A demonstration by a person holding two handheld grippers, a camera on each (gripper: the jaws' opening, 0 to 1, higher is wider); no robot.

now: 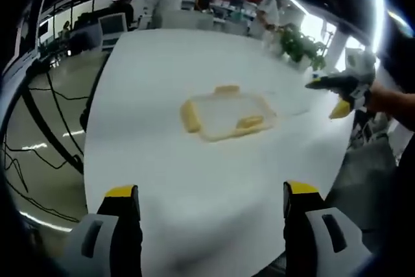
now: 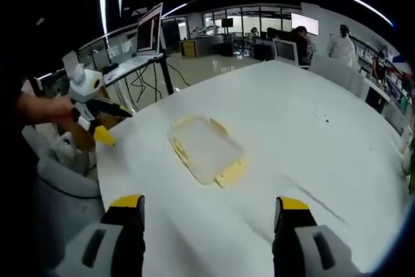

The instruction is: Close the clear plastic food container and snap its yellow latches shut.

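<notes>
Clear plastic food container (image 1: 227, 115) flat on white desk (image 1: 162, 186), roughly mid-surface, well in from every desk edge. Lid looks laid on top already, but can't tell if seated. Yellow latches (image 1: 190, 116) visible on at least three sides; in right gripper view container (image 2: 204, 148) shows latches (image 2: 231, 172) splayed outward, so judged not snapped yet.

Long axis: rectangular, longer side running diagonally across desk in both views; in right gripper view runs from upper left to lower right, one short end with its latch pointing toward this camera. In left gripper view lies more crosswise, one long side facing the jaws.

Straight ahead of both grippers, well apart from both, nothing touching it. Left gripper (image 1: 211, 202) jaws wide apart, empty, yellow tips at desk's near edge. Right gripper (image 2: 213, 209) jaws wide apart too, empty, also at desk edge. Same right gripper seen in left gripper view (image 1: 342, 92) off desk's right edge, held in a hand, tips pointing at container. Left gripper seen in right gripper view (image 2: 97, 121) near desk's left edge.

Neither clearly nearer; approaching from opposite sides. Judged step: reach in, press lid, flip latches. Near short-end latch looks the easiest start for right gripper.
</notes>
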